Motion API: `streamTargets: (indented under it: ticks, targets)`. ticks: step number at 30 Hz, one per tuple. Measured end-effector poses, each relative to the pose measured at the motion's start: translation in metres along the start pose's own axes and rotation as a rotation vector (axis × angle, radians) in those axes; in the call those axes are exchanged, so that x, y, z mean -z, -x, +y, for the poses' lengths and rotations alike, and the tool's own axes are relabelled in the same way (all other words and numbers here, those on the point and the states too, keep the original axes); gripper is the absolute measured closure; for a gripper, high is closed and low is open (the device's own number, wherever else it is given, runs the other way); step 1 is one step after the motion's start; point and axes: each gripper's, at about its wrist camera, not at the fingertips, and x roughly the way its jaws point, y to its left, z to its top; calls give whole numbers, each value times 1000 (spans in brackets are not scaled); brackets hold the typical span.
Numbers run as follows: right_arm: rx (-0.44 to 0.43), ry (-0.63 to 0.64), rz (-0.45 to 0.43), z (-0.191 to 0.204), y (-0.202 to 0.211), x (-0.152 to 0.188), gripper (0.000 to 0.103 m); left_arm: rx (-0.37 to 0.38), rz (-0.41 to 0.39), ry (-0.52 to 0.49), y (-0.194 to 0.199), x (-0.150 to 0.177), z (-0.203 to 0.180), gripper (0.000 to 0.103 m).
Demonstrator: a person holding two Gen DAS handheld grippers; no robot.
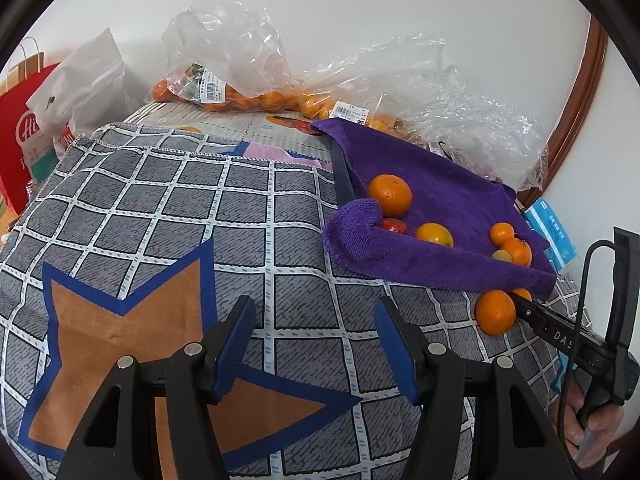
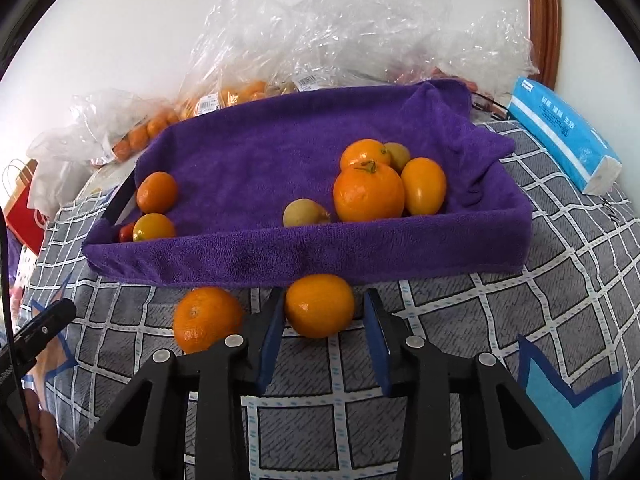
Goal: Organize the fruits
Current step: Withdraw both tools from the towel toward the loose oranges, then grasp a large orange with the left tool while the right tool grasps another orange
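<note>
Right gripper [image 2: 324, 324] open, straddling an orange [image 2: 319, 305] on the checked cloth [image 2: 520, 320], just beside the purple tray's [image 2: 304, 256] near edge. Left gripper [image 1: 314, 344] open, empty.

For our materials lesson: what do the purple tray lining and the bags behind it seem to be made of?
Purple lining: looks like plush terry or microfibre cloth, matte, with a fuzzy pile and soft folds. Bags: thin clear plastic film, glossy, crinkled and see-through, with fruit visible inside.
</note>
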Motion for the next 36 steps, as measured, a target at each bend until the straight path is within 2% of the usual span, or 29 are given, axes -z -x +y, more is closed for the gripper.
streamTargets:
  ticks: [5, 9, 14, 18, 24, 29, 33, 36]
  targets:
    - [25, 35, -11, 4, 1, 2, 65, -15, 5, 4, -1, 0, -1, 54]
    - [28, 28, -19, 1, 4, 2, 65, -8, 12, 4, -2, -1, -1, 54]
    - [35, -2, -73, -11, 16, 5, 65, 5, 18, 3, -3, -1, -1, 54]
    - [70, 13, -102, -20, 26, 7, 65, 36, 45, -16, -6, -1, -2, 55]
    - [91, 19, -107, -36, 38, 17, 65, 83, -8, -63, 4, 1, -11, 55]
    - [99, 22, -124, -48, 49, 25, 65, 122, -8, -100, 14, 2, -30, 53]
    - [118, 43, -140, -55, 56, 30, 65, 200, 48, -128, 13, -1, -51, 43]
    - [120, 42, -144, -60, 59, 31, 65, 201, 71, -148, 6, 0, -68, 43]
